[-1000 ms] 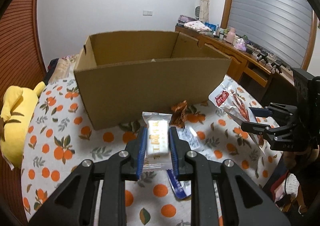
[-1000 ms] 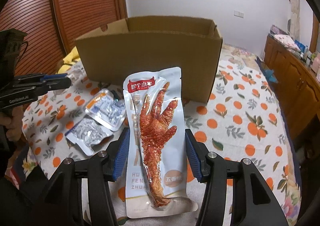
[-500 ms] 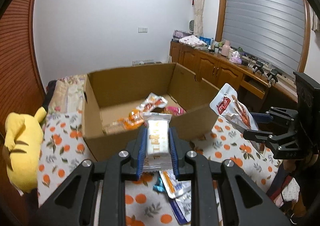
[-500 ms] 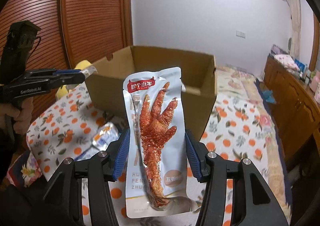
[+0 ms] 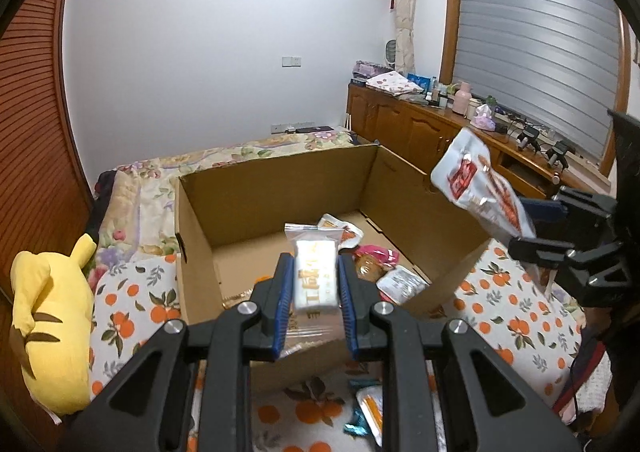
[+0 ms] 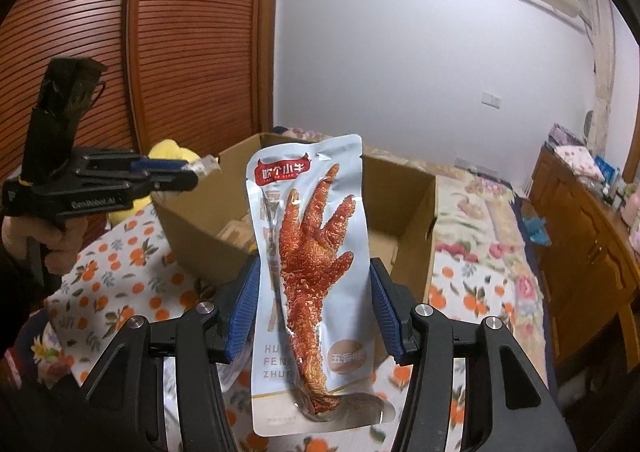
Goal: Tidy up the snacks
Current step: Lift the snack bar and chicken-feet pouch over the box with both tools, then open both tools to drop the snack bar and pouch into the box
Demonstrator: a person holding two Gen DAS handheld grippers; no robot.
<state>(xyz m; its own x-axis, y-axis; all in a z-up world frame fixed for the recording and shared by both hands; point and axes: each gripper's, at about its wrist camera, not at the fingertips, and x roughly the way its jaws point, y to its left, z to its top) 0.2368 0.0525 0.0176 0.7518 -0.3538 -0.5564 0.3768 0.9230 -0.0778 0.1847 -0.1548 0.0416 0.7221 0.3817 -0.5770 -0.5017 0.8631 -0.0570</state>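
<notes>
Both hand-held grippers rise above the cardboard box [image 5: 280, 187], left [image 5: 314, 288] clamping white bar [image 5: 315, 276], right [image 6: 314, 308] clamping chicken-foot pouch [image 6: 312, 272], positioned for release inside.

An orange-print cloth [image 5: 132, 304] covered the worktop. The open cardboard box [image 5: 200, 252] stood on it, with a few loose snack packets [image 5: 370, 410] lying on the cloth just in front of the box, and a yellow plush toy [image 5: 44, 324] at its left edge.
</notes>
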